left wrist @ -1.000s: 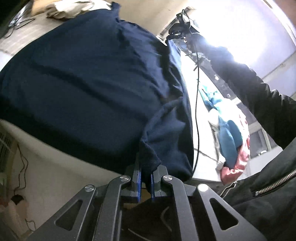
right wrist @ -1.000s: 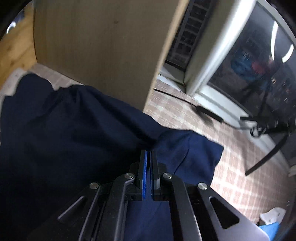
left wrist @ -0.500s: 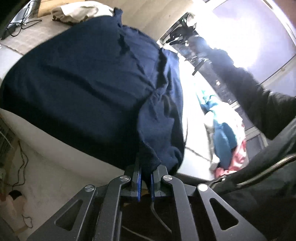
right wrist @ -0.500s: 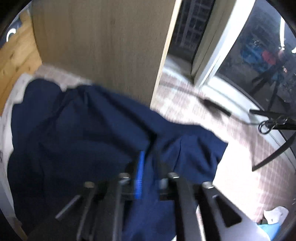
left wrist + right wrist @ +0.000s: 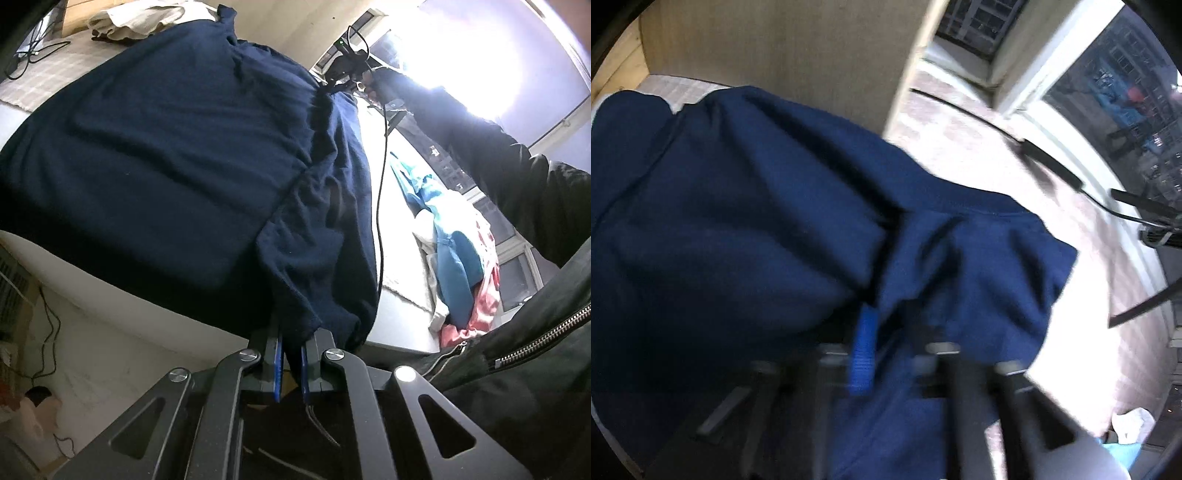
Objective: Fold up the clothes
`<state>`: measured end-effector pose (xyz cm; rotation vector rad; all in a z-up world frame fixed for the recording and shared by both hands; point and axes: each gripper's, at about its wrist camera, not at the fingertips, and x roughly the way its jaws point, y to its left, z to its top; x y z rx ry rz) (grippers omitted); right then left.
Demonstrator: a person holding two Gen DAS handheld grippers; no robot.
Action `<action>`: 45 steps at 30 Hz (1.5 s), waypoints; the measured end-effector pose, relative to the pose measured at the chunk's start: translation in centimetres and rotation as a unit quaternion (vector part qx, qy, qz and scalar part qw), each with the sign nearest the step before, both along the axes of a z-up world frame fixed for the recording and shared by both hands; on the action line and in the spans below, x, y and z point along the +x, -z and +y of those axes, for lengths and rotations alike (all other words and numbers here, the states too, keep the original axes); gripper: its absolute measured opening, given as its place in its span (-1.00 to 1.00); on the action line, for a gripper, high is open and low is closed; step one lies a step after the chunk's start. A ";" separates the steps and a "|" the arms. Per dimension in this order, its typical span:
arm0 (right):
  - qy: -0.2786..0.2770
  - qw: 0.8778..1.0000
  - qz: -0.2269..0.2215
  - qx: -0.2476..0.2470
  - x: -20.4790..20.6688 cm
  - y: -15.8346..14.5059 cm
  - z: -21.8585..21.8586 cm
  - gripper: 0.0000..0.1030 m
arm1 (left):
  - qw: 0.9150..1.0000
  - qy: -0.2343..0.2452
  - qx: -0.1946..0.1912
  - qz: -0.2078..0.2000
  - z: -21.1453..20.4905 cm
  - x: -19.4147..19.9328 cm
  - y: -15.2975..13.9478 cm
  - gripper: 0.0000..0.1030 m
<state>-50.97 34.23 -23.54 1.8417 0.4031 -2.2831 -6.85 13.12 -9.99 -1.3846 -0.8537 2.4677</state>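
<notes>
The left gripper pinches the navy blue knit garment; the blurred right gripper stands parted around it.

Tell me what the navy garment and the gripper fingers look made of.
Navy garment: soft matte knit, probably cotton jersey; it drapes and creases, no sheen. Left hand-held gripper: rigid matte black links, likely metal or hard plastic, silver pivot pins, blue pads with unclear material.

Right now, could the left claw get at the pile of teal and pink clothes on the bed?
Probably not yet: the left claw is shut on the navy blue garment, so it must let go first. The teal and pink pile itself lies uncovered.
</notes>
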 end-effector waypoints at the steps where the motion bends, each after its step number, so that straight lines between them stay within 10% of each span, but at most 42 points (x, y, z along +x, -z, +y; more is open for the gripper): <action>1: 0.006 1.000 0.001 -0.015 0.1 -0.4 0.6 -0.92 | 1.000 0.002 0.002 0.003 0.1 0.0 -0.1 -0.89; 11: 0.016 0.996 0.057 -0.070 0.7 -5.6 1.3 -0.92 | 0.999 -0.026 0.016 0.011 -0.7 2.1 -0.5 -0.88; 19: -0.027 0.999 0.035 0.003 0.6 -1.1 -3.3 -0.88 | 0.996 -0.045 0.054 -0.050 -1.8 2.2 4.4 -0.84; 23: -0.018 0.998 0.054 -0.010 2.8 -2.5 -2.4 -0.36 | 0.997 -0.020 0.033 -0.063 -1.7 1.9 5.0 -0.77; 27: -0.011 0.990 0.071 -0.126 10.4 -7.7 2.4 -0.35 | 0.997 0.019 -0.004 -0.076 -1.6 2.9 4.7 -0.74; 32: -0.058 0.950 0.015 -0.306 29.4 -9.8 7.9 -0.35 | 0.994 0.067 -0.014 -0.082 -3.1 3.6 4.4 -0.74; 39: -0.003 0.947 -0.041 -0.319 54.4 -1.9 6.3 -0.35 | 0.978 0.195 -0.056 -0.043 -3.2 -0.8 3.0 -0.49; 45: 0.092 0.956 -0.012 -0.280 59.5 4.8 4.9 -0.35 | 0.952 0.294 -0.085 -0.031 -2.8 -2.8 2.7 -0.44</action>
